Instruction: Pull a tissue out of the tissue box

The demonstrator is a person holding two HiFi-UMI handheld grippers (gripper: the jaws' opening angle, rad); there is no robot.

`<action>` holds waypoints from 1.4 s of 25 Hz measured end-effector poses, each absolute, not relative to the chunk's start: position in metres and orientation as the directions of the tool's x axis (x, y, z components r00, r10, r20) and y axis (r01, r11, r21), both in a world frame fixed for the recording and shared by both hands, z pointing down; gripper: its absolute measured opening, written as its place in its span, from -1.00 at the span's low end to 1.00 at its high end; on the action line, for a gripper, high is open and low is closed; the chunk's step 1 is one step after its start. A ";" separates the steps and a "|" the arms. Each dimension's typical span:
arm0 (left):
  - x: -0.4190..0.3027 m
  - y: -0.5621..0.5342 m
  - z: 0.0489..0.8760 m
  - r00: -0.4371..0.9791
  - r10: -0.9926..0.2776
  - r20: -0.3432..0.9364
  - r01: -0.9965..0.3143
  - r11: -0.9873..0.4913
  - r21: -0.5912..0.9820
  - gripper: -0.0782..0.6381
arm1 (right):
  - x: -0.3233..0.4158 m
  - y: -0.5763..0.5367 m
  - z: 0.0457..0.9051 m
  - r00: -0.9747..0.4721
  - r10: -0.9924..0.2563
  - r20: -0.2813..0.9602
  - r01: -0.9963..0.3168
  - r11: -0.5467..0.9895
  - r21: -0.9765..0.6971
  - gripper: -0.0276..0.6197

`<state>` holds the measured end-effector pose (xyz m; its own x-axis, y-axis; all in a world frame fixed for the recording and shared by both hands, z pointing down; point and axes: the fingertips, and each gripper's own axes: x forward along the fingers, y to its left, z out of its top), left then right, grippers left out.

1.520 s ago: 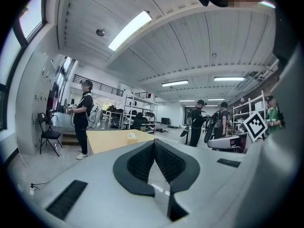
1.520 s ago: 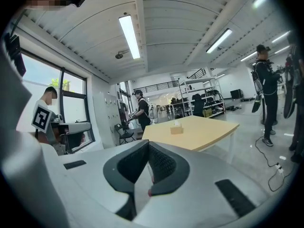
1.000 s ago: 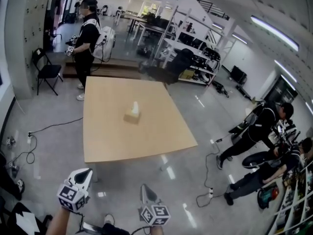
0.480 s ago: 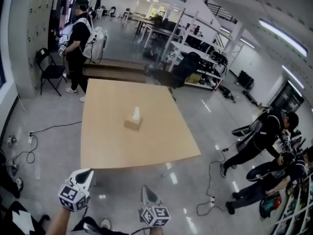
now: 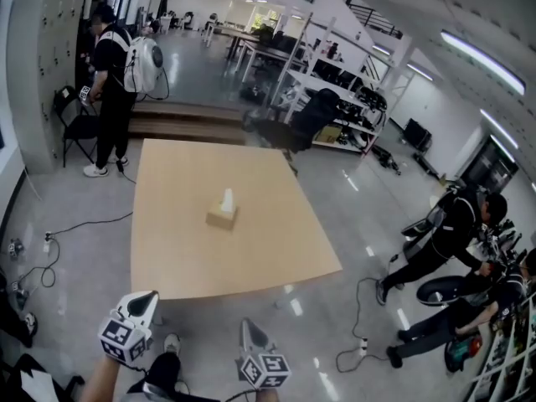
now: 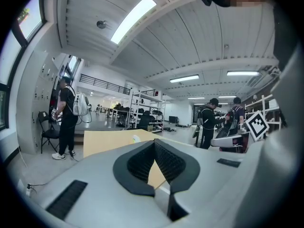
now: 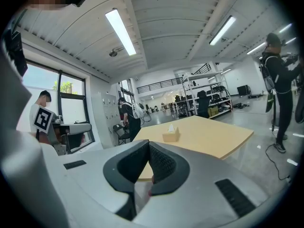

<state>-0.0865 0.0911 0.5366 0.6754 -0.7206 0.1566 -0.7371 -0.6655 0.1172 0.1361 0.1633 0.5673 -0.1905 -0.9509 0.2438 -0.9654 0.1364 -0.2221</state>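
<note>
A tan tissue box with a white tissue sticking up stands near the middle of the square wooden table. Both grippers are held low in front of the table's near edge, well short of the box. My left gripper is shut and empty. In the left gripper view its jaws meet at the tips, with the tissue small beyond them. My right gripper is also shut with nothing in it. In the right gripper view the box lies beyond the closed jaws.
A person with a backpack stands by a folding chair at the table's far left corner. Other people bend over gear on the floor at the right. Cables trail on the floor at the left, and shelves stand behind the table.
Both grippers and the head camera have come closer to the table, which now reaches further down the picture. The person with the backpack has walked left toward the chair.
</note>
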 end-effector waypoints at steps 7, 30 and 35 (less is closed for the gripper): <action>-0.080 0.051 0.536 0.676 -0.721 0.151 -0.737 -0.665 0.124 -0.76 | 0.139 0.127 0.567 -0.190 -0.950 0.248 -0.966 0.137 -0.219 -0.88; -0.060 -0.087 0.534 0.691 -0.705 0.163 -0.723 -0.677 0.136 -0.76 | 0.162 -0.009 0.557 -0.158 -0.952 0.261 -0.973 0.104 -0.208 -0.88; -0.057 -0.119 0.533 0.691 -0.705 0.159 -0.723 -0.677 0.136 -0.76 | 0.164 -0.041 0.555 -0.153 -0.954 0.259 -0.973 0.101 -0.206 -0.88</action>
<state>-0.0573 -0.1190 0.5331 0.6906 -0.7055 0.1592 -0.7231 -0.6773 0.1358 0.1643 -0.0408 0.5554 -0.1535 -0.9535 0.2592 -0.9734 0.1008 -0.2056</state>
